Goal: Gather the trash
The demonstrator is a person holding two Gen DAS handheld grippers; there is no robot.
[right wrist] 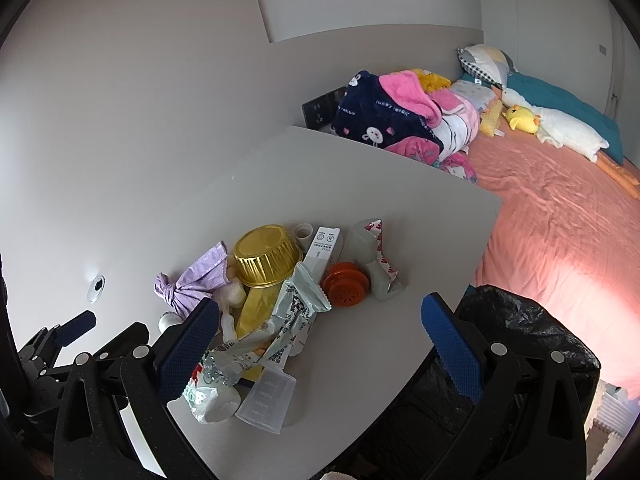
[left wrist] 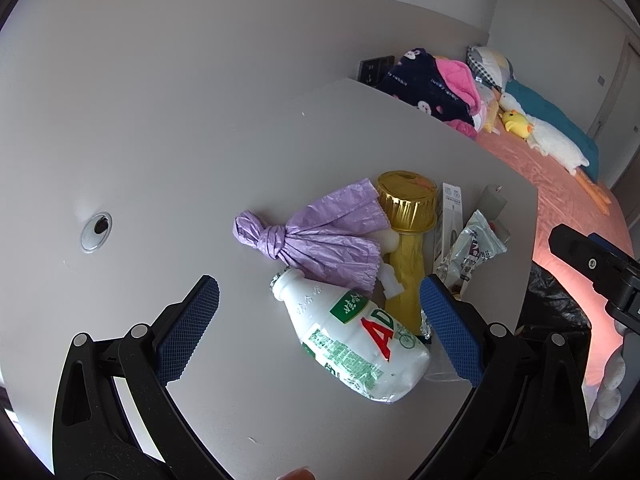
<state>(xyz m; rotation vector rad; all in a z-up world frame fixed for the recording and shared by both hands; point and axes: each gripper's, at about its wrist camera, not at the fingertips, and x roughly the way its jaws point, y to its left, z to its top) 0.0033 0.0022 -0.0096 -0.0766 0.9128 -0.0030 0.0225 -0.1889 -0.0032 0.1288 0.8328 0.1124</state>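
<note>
A pile of trash lies on the white table. Lying on its side between the fingers of my open left gripper is a white milk bottle with green and red print. Behind it are a knotted purple bag, a gold foil cup upside down, yellow paper and a grey wrapper. In the right wrist view my right gripper stands open above the table's near edge, with the gold foil cup, an orange disc and a clear plastic cup ahead. The black bin bag sits below the right finger.
A bed with a pink sheet runs along the right, holding folded blankets, pillows and a yellow plush toy. A cable hole is set in the table at the left. The wall stands close behind the table.
</note>
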